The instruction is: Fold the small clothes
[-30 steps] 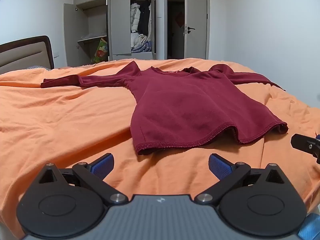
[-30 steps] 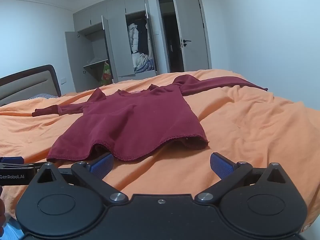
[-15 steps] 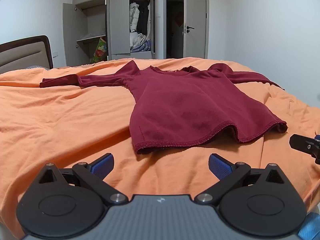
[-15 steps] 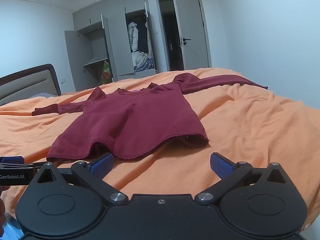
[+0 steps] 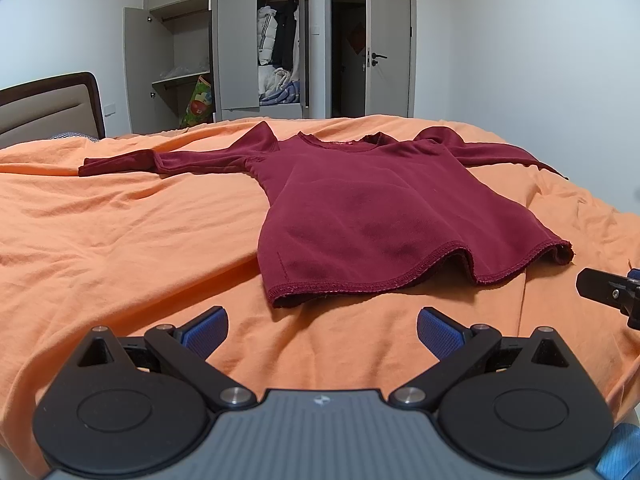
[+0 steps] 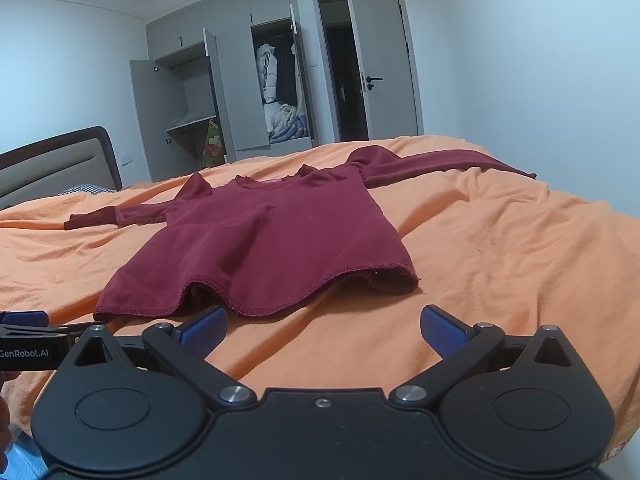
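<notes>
Bare orange bed (image 5: 120, 240) lies open between the left gripper (image 5: 322, 330) and the maroon shirt's (image 5: 372, 216) near hem, and along the bed's left side. The right gripper (image 6: 323, 330), jaws wide, has bare bed toward the right edge. The hem ripples up off the bed near both corners.

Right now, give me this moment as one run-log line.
stage: pre-grasp | shirt: flat on orange bed cover, sleeves spread, unfolded | left claw: open, short of hem | right claw: open, short of hem
</notes>
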Action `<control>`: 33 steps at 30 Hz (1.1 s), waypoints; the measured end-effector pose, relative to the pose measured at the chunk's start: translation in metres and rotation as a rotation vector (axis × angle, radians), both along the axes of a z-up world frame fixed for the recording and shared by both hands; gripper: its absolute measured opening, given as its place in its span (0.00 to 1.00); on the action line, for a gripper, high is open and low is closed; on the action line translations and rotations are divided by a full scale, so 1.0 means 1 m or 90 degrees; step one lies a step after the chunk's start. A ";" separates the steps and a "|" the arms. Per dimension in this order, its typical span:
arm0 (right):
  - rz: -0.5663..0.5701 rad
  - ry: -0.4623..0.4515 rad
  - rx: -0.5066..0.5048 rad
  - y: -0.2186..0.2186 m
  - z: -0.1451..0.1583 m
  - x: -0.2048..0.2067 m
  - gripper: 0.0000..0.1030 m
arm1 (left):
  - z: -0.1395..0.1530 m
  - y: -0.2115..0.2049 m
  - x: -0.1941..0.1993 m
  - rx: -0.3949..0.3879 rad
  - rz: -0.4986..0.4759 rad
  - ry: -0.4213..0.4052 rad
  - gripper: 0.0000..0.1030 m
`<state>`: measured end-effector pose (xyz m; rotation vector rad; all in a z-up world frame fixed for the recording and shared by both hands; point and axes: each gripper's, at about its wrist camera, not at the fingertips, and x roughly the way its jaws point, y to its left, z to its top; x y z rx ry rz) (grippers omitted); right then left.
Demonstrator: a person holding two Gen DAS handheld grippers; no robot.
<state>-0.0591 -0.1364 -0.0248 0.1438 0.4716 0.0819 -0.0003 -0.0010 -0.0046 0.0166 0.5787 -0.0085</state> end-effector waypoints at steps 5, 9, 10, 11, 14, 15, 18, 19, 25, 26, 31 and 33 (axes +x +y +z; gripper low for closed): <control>-0.001 0.000 0.000 0.000 0.000 -0.001 1.00 | 0.000 -0.001 -0.001 0.002 -0.001 0.000 1.00; -0.001 0.000 0.000 0.000 0.000 -0.001 1.00 | 0.000 -0.001 -0.001 0.001 -0.001 0.000 1.00; -0.001 -0.001 0.000 0.000 0.000 -0.001 1.00 | 0.000 -0.001 -0.001 0.002 -0.001 0.000 1.00; -0.001 0.000 0.000 0.000 0.000 -0.001 1.00 | 0.000 -0.001 -0.001 0.002 -0.001 0.000 1.00; -0.002 0.001 0.000 0.000 0.000 -0.001 1.00 | 0.000 -0.001 -0.001 0.002 -0.001 0.000 1.00; -0.001 0.001 0.000 0.001 0.000 -0.001 1.00 | 0.000 -0.001 -0.001 0.001 -0.001 0.000 1.00; -0.001 0.001 0.000 0.000 0.000 -0.001 1.00 | 0.002 -0.001 -0.002 0.002 -0.002 0.001 1.00; -0.001 0.001 0.000 0.001 -0.001 -0.001 1.00 | 0.002 -0.001 -0.002 0.002 -0.002 0.001 1.00; -0.001 0.003 -0.001 0.001 -0.001 -0.001 1.00 | 0.002 -0.001 -0.002 0.002 -0.002 0.002 1.00; -0.001 0.003 -0.001 0.001 -0.001 -0.001 1.00 | 0.002 -0.001 -0.002 0.002 -0.002 0.002 1.00; 0.000 0.005 -0.002 0.002 -0.002 0.000 1.00 | 0.002 -0.001 -0.002 0.002 -0.002 0.001 1.00; 0.000 0.005 -0.001 0.002 -0.002 0.000 1.00 | 0.002 -0.001 -0.002 0.002 -0.002 0.002 1.00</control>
